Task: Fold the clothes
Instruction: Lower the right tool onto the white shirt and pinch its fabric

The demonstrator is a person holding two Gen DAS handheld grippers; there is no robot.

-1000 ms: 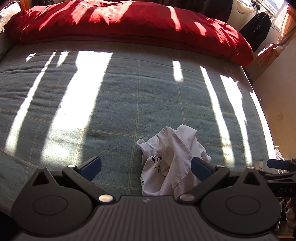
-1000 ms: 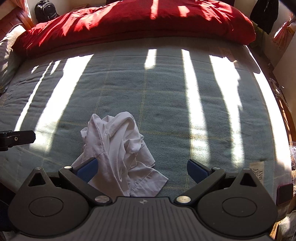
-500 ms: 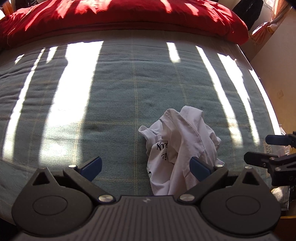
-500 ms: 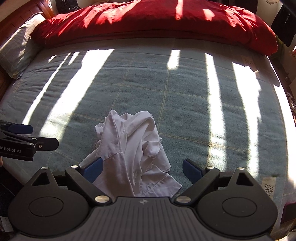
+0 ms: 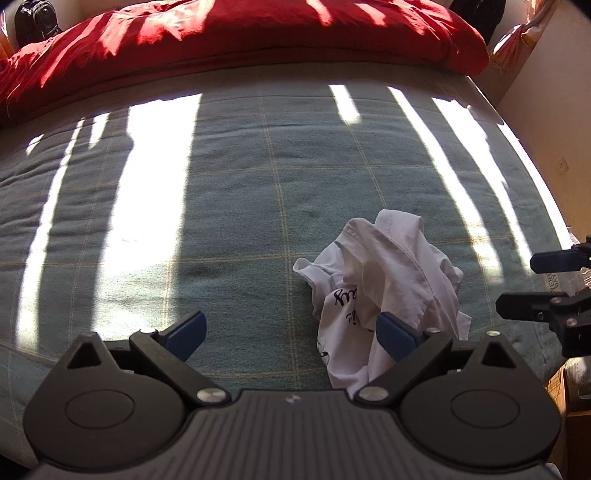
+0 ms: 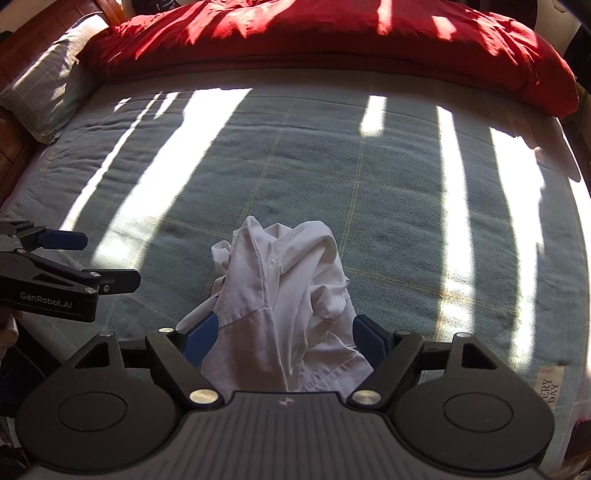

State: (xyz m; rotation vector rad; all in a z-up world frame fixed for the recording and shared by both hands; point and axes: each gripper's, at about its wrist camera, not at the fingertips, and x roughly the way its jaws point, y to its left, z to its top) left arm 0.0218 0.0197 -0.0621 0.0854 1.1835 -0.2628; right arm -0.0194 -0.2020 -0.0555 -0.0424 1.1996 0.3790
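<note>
A crumpled white T-shirt (image 5: 384,280) with dark lettering lies on the green checked blanket (image 5: 258,192) near the front edge of the bed. My left gripper (image 5: 291,332) is open, the shirt heap just ahead of its right finger. My right gripper (image 6: 286,336) is open, its two blue pads on either side of the near end of the shirt (image 6: 288,295). The right gripper also shows at the right edge of the left wrist view (image 5: 543,284), and the left gripper at the left edge of the right wrist view (image 6: 96,258), both open.
A red duvet (image 5: 258,33) is bunched along the far side of the bed. A grey pillow (image 6: 44,88) lies at the far left. Bright sun stripes cross the blanket. A wall (image 5: 554,122) and hanging dark clothes stand to the right of the bed.
Both grippers have moved in over the bed toward the shirt. The right gripper now has the shirt's near end between its open fingers. The shirt has not moved.
</note>
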